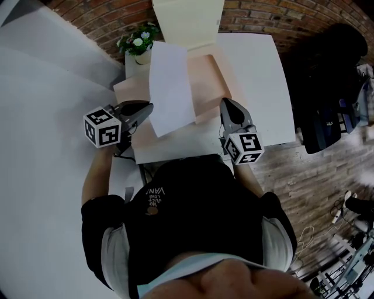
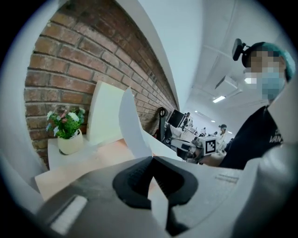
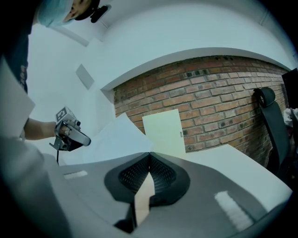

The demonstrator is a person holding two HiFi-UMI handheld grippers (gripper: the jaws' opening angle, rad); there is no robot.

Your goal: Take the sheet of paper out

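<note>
The person stands at a white counter [image 1: 257, 82] set against a brick wall [image 1: 257, 17], with a gripper in each hand.

The left gripper [image 1: 149, 108] has its jaws closed on the sheet of paper [image 1: 171, 82], pinching it at the lower left edge. In the left gripper view the white sheet runs up out of the shut jaws and curves away toward the wall.

The paper is lifted off the counter at the near end and lies slanted over a peach-coloured folder [image 1: 207, 79], which shows on both sides of it. From here I cannot tell whether the far edge of the sheet is tucked into the folder or free of it.

The right gripper [image 1: 225, 103] sits at the folder's right-hand edge, close to the counter. Its jaws are closed too, and the right gripper view shows a thin tan strip of the folder clamped between them. The two grippers are apart, one at each side of the folder.

Behind the folder a cream board [image 1: 187, 20] leans upright against the bricks. Just left of it stands a small pot of white flowers [image 1: 139, 44]. A black chair [image 3: 267, 116] stands off to the right of the counter.
</note>
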